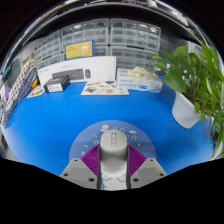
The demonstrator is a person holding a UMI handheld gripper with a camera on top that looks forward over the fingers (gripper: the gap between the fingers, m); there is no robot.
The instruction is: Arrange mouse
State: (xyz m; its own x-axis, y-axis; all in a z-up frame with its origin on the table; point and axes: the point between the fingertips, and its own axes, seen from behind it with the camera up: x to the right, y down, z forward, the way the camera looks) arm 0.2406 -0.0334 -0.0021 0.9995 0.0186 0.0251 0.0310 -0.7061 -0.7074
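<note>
A grey computer mouse [112,146] sits between my two fingers, its body filling the gap and touching the purple pads [93,158] on both sides. My gripper [112,166] is shut on the mouse. Under the mouse lies a round light-grey mouse mat [113,129] with small coloured prints, on the blue table [50,125]. I cannot tell whether the mouse rests on the mat or is held just above it.
A potted green plant [195,75] in a white pot stands to the right. At the table's far edge lie a white box [85,70], a dark box [57,84] and flat printed cards [105,89]. Shelves of bins stand behind.
</note>
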